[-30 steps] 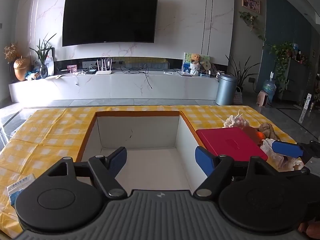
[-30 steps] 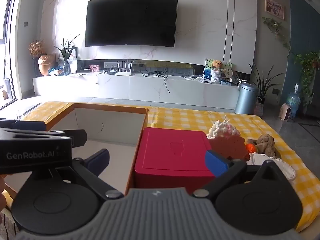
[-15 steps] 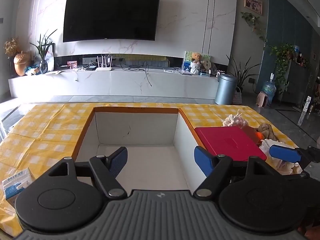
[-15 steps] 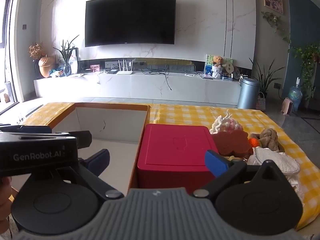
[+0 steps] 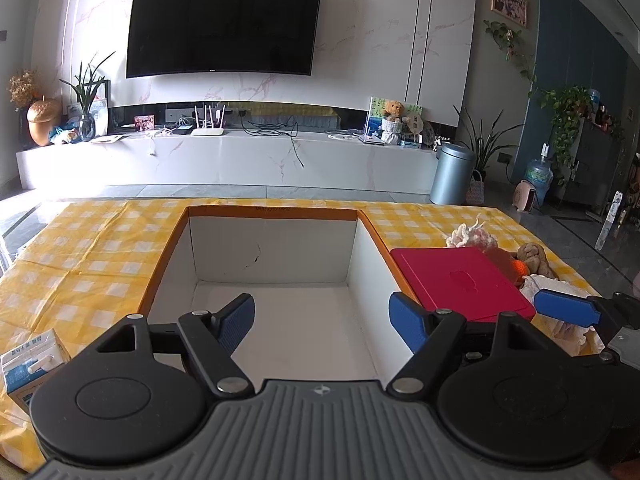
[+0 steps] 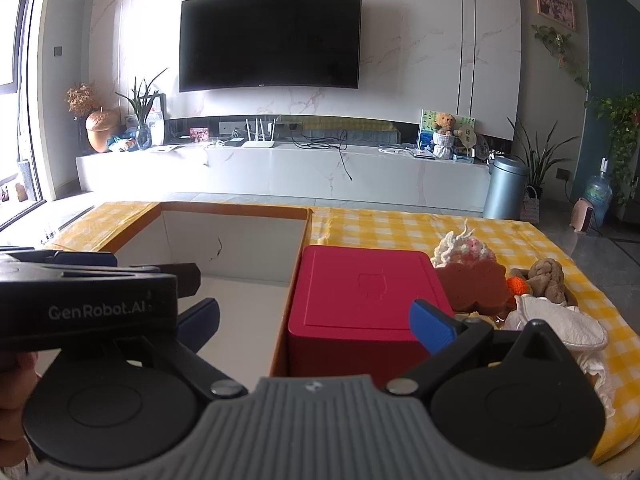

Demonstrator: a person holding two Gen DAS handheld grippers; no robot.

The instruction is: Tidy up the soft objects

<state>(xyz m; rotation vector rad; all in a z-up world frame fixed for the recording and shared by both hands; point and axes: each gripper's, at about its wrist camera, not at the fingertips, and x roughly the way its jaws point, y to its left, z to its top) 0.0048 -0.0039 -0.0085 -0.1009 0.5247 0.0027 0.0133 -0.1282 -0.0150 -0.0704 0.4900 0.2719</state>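
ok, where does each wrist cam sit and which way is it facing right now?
Left wrist: sits on the left gripper, above the big open box, facing the TV wall; shows its own open blue fingers, plus a right gripper finger at the right edge.
Right wrist: sits on the right gripper, above the red box, facing the same wall; shows its open fingers, the left gripper's body and a bit of hand at the left edge.
Shared: both boxes, soft toy pile, yellow checked cloth, TV.
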